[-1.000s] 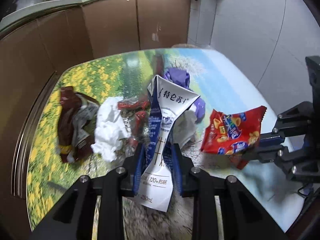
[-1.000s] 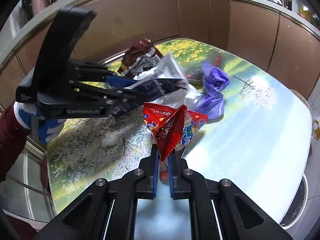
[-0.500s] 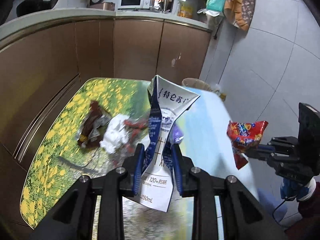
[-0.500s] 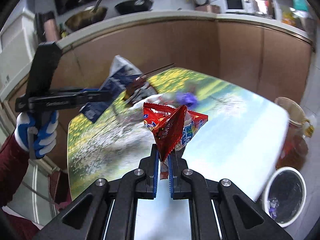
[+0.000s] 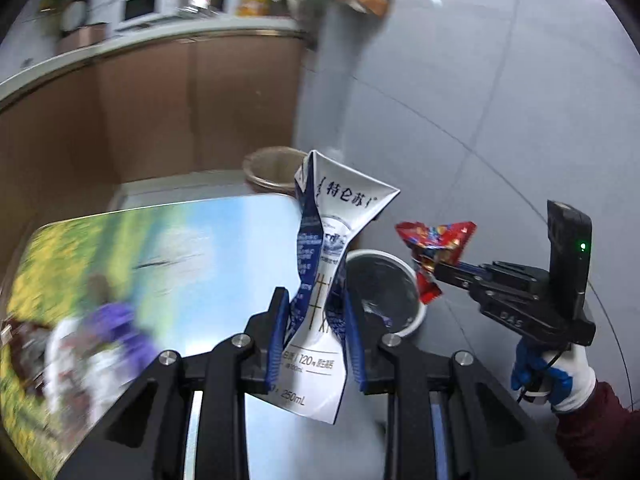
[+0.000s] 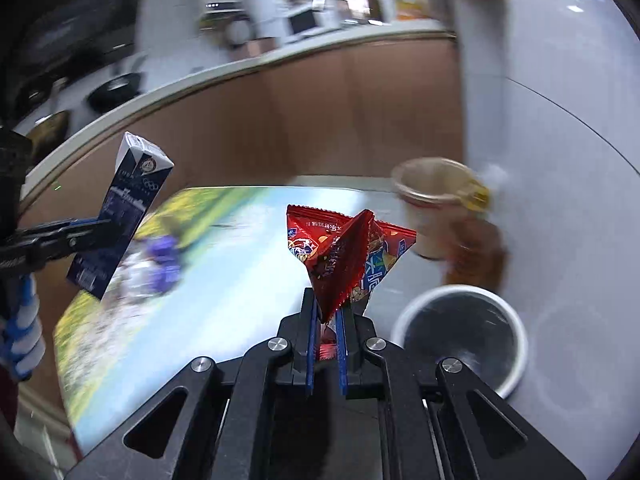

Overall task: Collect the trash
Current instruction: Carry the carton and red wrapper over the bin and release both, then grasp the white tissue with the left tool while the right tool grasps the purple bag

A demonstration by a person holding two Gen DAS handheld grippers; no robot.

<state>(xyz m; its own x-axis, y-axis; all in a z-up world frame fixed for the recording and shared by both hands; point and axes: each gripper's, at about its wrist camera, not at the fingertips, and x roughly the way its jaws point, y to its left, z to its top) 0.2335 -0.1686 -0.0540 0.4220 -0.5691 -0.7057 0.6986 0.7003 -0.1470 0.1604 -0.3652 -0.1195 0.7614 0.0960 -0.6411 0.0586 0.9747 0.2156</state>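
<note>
My left gripper is shut on a crushed blue and white milk carton, held in the air over the table's far edge; the carton also shows in the right wrist view. My right gripper is shut on a red snack wrapper, which also shows in the left wrist view. A white-rimmed bin with a dark inside stands on the floor beyond the table; it also shows behind the carton in the left wrist view.
The flower-print table holds blurred trash at its left: a purple wrapper and white tissue. A tan bucket stands on the floor by the brown cabinets. Grey floor tiles lie to the right.
Both grippers have swung right and away from the trash pile with their items still held. The white-rimmed bin has come close below both grippers.
</note>
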